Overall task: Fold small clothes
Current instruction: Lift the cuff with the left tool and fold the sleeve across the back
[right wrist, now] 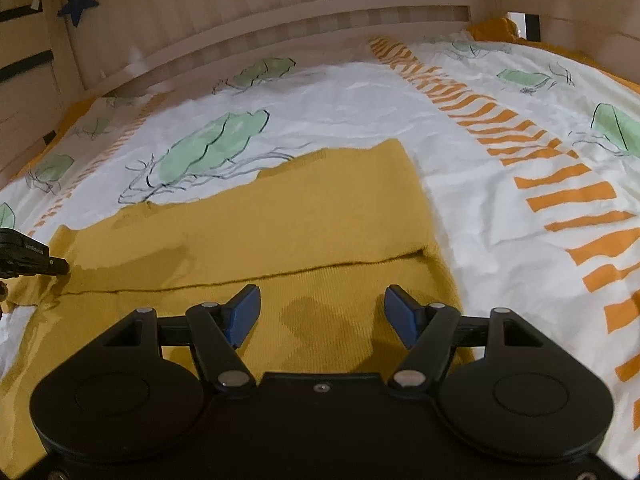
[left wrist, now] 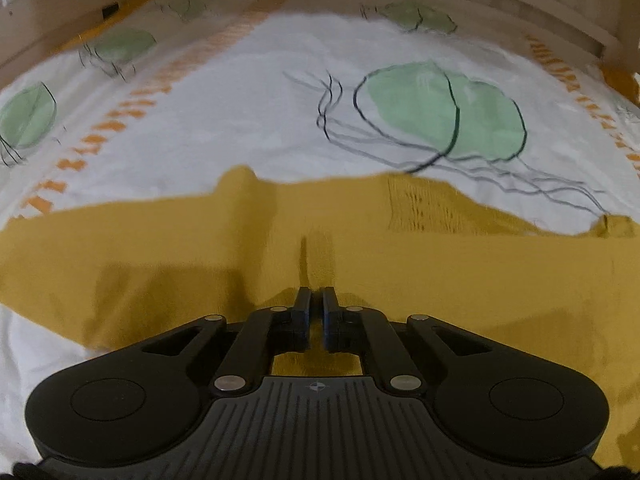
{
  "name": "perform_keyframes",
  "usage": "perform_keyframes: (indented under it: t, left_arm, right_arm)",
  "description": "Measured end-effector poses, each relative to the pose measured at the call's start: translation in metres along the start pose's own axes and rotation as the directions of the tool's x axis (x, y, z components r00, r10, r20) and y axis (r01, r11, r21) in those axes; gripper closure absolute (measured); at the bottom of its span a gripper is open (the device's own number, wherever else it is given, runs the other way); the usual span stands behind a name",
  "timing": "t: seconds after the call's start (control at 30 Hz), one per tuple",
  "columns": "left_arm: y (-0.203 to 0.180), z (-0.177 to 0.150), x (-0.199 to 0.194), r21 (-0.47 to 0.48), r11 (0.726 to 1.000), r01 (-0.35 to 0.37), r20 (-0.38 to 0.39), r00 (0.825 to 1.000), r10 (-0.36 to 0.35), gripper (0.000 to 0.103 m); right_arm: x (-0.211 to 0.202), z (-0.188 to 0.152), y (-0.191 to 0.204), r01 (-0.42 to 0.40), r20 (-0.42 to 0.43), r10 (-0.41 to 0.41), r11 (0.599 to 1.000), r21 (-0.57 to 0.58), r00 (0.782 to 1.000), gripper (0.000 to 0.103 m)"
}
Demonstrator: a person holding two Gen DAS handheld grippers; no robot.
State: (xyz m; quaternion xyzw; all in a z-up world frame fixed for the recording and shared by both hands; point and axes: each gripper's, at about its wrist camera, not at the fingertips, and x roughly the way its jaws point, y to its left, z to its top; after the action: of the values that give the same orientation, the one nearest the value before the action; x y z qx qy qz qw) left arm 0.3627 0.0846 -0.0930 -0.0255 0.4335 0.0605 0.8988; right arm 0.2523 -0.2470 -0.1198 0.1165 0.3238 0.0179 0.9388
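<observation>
A mustard-yellow knitted garment (left wrist: 400, 260) lies flat on the bed, with a folded layer whose edge runs across it (right wrist: 320, 268). My left gripper (left wrist: 316, 293) is shut, its tips pinching a small ridge of the yellow cloth that puckers just ahead of them. In the right wrist view the left gripper (right wrist: 56, 266) shows at the garment's left edge. My right gripper (right wrist: 322, 294) hovers open over the near right part of the garment (right wrist: 280, 216), with only flat cloth below its blue pads (right wrist: 242, 314) and nothing between them.
The garment rests on a white bedspread (right wrist: 360, 100) printed with green leaves and orange stripes. A wooden slatted bed frame (right wrist: 280, 12) runs along the far side. A blue star (right wrist: 80, 0) hangs on the wall at the upper left.
</observation>
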Motion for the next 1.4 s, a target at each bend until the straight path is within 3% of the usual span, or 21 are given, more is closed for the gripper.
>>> perform_keyframes:
  t: [0.07, 0.13, 0.2, 0.37, 0.47, 0.77, 0.9, 1.0, 1.13, 1.33, 1.4]
  left_arm:
    - [0.01, -0.004, -0.003, -0.039, 0.998, 0.048, 0.005, 0.999, -0.048, 0.094]
    - [0.027, -0.006, -0.006, -0.117, 0.983, 0.14, 0.022, 0.99, -0.138, 0.086]
    - [0.044, -0.008, -0.012, -0.169, 0.97, 0.174, 0.036, 0.985, -0.17, 0.071]
    - [0.085, -0.012, -0.036, -0.149, 0.985, 0.087, 0.114, 0.991, -0.071, 0.063]
    - [0.122, -0.013, -0.044, -0.186, 0.98, 0.064, 0.125, 0.991, -0.041, 0.054]
    - [0.224, -0.023, -0.056, -0.324, 0.946, -0.011, 0.134, 0.989, 0.058, 0.05]
    - [0.269, -0.028, -0.056, -0.416, 0.909, -0.037, 0.131, 0.986, 0.1, 0.049]
    - [0.298, -0.032, -0.05, -0.497, 0.867, -0.036, 0.13, 0.985, 0.115, 0.049]
    - [0.322, -0.035, -0.037, -0.544, 0.838, -0.046, 0.12, 0.984, 0.132, 0.048]
    - [0.338, -0.038, -0.02, -0.562, 0.826, -0.037, 0.135, 0.981, 0.136, 0.046]
    - [0.34, -0.038, -0.015, -0.563, 0.826, -0.022, 0.152, 0.98, 0.13, 0.042]
  right_arm:
    - [0.003, -0.001, 0.0, 0.004, -0.011, -0.005, 1.0, -0.006, 1.0, 0.031]
    - [0.004, -0.002, 0.001, 0.008, -0.017, -0.008, 1.0, -0.016, 1.0, 0.03]
    - [0.004, -0.003, 0.002, 0.003, -0.014, -0.004, 1.0, -0.021, 1.0, 0.027]
    - [-0.001, -0.003, 0.005, -0.057, 0.013, 0.057, 0.998, -0.018, 0.998, 0.026]
    - [-0.005, -0.002, 0.01, -0.115, 0.025, 0.115, 0.993, -0.023, 0.993, 0.026]
    - [-0.025, 0.0, 0.06, -0.239, 0.015, 0.245, 0.955, -0.175, 0.969, 0.026]
    - [-0.025, 0.0, 0.085, -0.288, -0.029, 0.288, 0.94, -0.185, 0.957, 0.026]
    - [-0.019, -0.005, 0.101, -0.294, -0.057, 0.289, 0.934, -0.203, 0.956, 0.026]
    - [-0.005, -0.016, 0.115, -0.298, -0.097, 0.283, 0.929, -0.219, 0.954, 0.026]
    - [0.011, -0.045, 0.125, -0.238, -0.098, 0.218, 0.923, -0.301, 0.971, 0.024]
    - [0.011, -0.048, 0.129, -0.231, -0.089, 0.214, 0.914, -0.332, 0.973, 0.018]
